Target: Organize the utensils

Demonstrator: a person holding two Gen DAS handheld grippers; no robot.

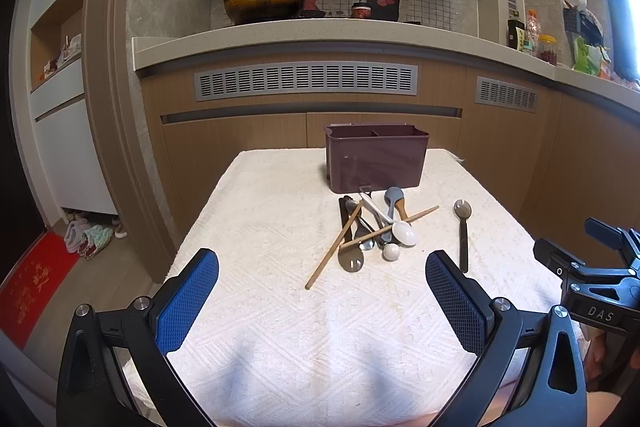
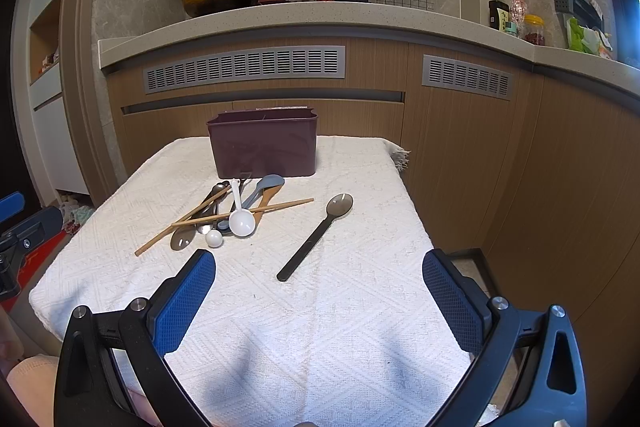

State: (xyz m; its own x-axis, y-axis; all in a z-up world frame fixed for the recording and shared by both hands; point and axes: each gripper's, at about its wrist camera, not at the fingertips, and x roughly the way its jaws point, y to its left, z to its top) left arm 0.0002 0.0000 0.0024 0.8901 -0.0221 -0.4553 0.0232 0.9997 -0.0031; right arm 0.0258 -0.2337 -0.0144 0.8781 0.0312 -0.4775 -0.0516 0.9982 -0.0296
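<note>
Both the left claw (image 1: 322, 291) and right claw (image 2: 319, 289) gape apart over the table (image 2: 340, 327), the right's body (image 1: 600, 307) marked "DAS", near the utensil pile (image 1: 372, 231).

The holder (image 2: 264, 147) hides its insides; piled utensils (image 2: 228, 211) overlap.

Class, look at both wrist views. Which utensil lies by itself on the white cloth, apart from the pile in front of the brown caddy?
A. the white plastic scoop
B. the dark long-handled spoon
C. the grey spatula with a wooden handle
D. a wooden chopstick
B: the dark long-handled spoon lies alone on the white cloth, to the right of the pile that holds the other utensils.
</note>
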